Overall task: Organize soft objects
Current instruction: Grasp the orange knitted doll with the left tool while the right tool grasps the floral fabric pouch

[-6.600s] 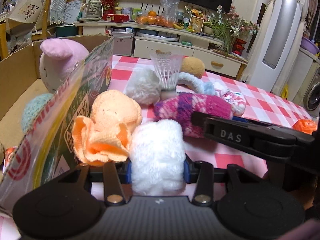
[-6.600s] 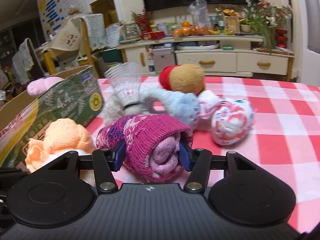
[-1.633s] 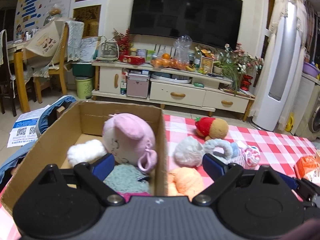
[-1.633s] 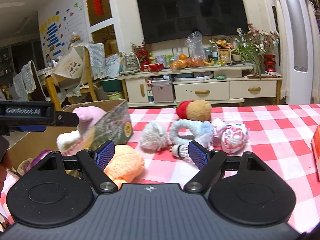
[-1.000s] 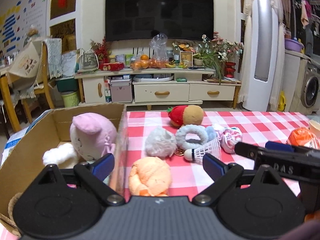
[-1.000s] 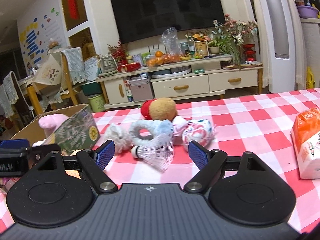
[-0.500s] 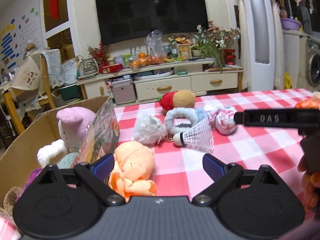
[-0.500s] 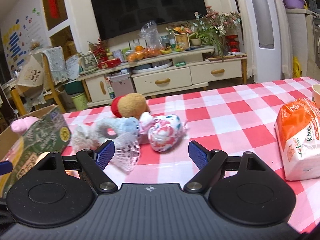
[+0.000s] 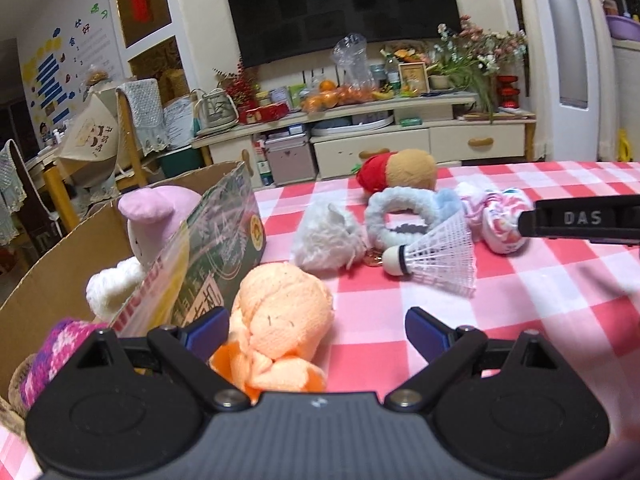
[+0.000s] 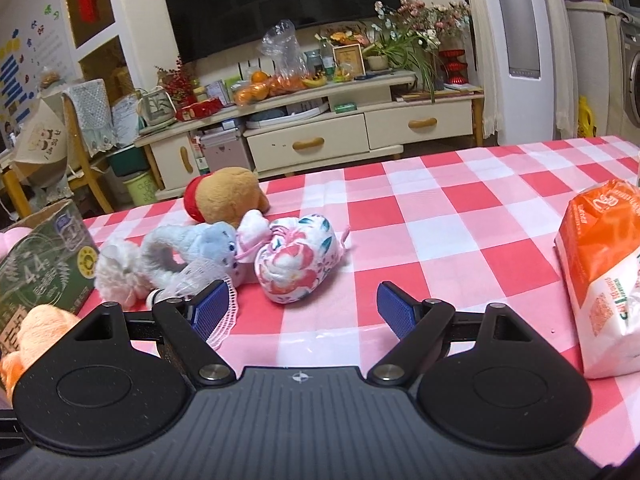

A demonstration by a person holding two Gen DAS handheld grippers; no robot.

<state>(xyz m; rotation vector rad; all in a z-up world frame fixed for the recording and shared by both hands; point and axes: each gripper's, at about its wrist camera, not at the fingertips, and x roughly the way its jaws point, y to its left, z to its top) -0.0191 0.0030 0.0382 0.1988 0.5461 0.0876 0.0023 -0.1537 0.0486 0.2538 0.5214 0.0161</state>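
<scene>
Left gripper (image 9: 316,330): jaws wide, empty, orange knitted bundle (image 9: 280,316) between them, beside cardboard box (image 9: 60,256). Right gripper (image 10: 302,306): jaws wide, empty, floral pouch (image 10: 298,266) ahead on checked tablecloth (image 10: 440,208).

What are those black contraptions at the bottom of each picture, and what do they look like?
They are handheld claws. The left claw and right claw match: a ribbed dark grey body, two round black discs, black angled arms with silver rivets, and blue ribbed pads at the tips. Seen from the left view, the right one's side bears white letters "DAS".
</scene>
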